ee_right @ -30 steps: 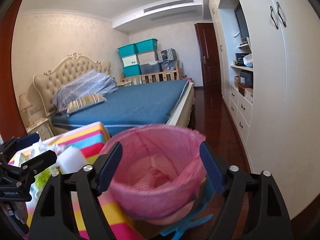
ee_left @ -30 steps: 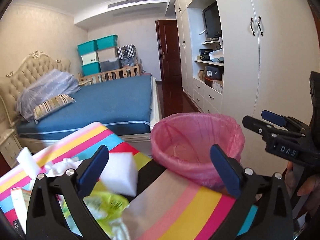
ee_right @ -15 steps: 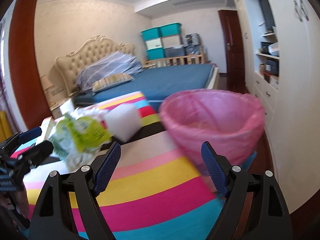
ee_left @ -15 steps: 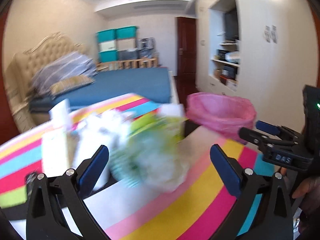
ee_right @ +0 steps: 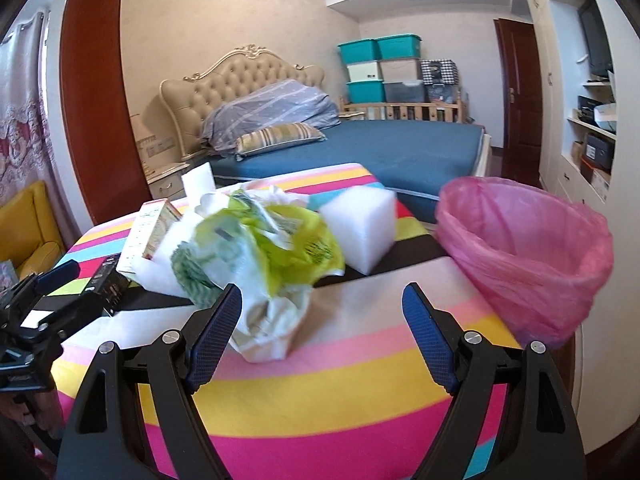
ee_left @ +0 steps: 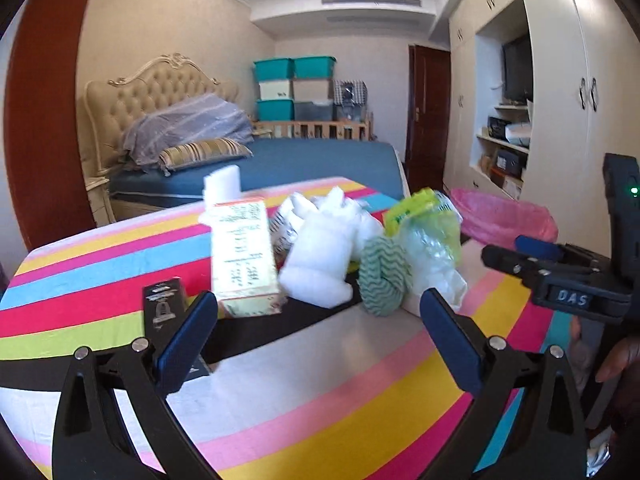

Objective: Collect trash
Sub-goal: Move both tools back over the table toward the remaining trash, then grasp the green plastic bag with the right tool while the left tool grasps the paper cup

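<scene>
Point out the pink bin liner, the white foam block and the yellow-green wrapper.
Bin liner (ee_right: 532,236): right wrist view, on its near outer wall.
Foam block (ee_right: 360,224): right wrist view, on its front face.
Wrapper (ee_right: 296,248): right wrist view, on its crumpled middle.

- Left claw (ee_left: 318,334) gapes wide, empty, above the striped tabletop (ee_left: 340,396).
- Ahead: cream carton (ee_left: 243,258), white tissue wad (ee_left: 326,252), green-patterned cloth (ee_left: 384,282).
- Far right: pink-lined bin (ee_left: 504,218).

The box (ee_left: 244,258) print is too blurred to read, and the wrapper (ee_right: 276,240) is smeared by motion. The wrapper hides most of the green cloth (ee_right: 192,276), and the bin (ee_right: 524,248) base lies below the counter (ee_right: 360,360) edge.
</scene>
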Motion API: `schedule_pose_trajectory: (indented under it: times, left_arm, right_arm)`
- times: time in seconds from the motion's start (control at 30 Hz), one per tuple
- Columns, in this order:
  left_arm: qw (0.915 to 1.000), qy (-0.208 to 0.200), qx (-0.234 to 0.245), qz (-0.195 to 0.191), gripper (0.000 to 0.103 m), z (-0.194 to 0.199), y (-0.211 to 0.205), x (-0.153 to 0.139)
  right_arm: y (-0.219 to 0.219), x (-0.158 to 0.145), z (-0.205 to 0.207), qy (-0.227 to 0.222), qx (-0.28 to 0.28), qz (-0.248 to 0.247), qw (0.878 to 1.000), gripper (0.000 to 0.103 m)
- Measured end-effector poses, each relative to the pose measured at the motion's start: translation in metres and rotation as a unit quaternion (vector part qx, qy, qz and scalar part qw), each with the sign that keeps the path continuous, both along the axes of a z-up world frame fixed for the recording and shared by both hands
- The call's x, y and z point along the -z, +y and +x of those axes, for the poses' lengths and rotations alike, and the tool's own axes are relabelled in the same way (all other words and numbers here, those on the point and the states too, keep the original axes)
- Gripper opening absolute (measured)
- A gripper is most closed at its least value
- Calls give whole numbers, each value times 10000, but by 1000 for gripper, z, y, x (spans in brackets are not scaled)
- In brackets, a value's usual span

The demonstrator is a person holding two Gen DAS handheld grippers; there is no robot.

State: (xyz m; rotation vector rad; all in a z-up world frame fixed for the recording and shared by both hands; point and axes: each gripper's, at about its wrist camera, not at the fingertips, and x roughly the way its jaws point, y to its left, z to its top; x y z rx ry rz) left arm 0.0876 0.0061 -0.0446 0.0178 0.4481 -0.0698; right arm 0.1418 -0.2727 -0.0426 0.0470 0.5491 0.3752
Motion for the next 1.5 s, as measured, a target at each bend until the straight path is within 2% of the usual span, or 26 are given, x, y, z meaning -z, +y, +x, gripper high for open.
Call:
schedule_pose_trajectory:
  times: [0.17, 0.23, 0.37, 0.57, 0.6, 0.67, 0.77, 0.93, 1.13, 1.33, 1.5]
  left_arm:
    - [10000, 36, -83, 29, 98, 1, -2, -3]
    - [10000, 5, -74, 62, 98, 0, -3, -4]
    - [9999, 2, -84, 55, 98, 1, -5, -4]
    - [9999, 45, -107, -53, 98, 2, -2, -3]
    - [9999, 49, -107, -65, 98, 3, -1, -3]
    - [9999, 43, -111, -81, 98, 3, -1, -3]
    - [9999, 40, -98, -71, 98, 1, -2, -3]
    - [10000, 48, -39, 7, 98, 2, -6, -2]
    - [9997, 156, 198, 15, 96, 5, -13, 0]
    - [9953, 568, 713, -325, 86, 14, -33, 6]
    - [9879, 909, 1210, -339, 81, 26, -64, 13]
  right_arm:
    - [29, -2, 8, -23, -255, -148, 9996, 73]
    - [38, -2, 15, 108, -373, -289, 9988, 66]
    - [44, -10, 23, 29, -268, -350, 9990, 66]
    - [56, -14, 37, 79, -452, -517, 9976, 65]
    - [57, -13, 39, 104, -472, -535, 9974, 61]
    - [57, -9, 41, 148, -539, -568, 9968, 24]
    - [48, -8, 35, 32, -543, -472, 9974, 16]
    - [27, -16, 12, -326, -489, -301, 9978, 15]
    - [-1, -22, -6, -457, -266, -93, 9986, 15]
    - [-27, -25, -17, -547, -6, 61, 9985, 15]
    - [-43, -23, -21, -527, 133, 150, 9984, 15]
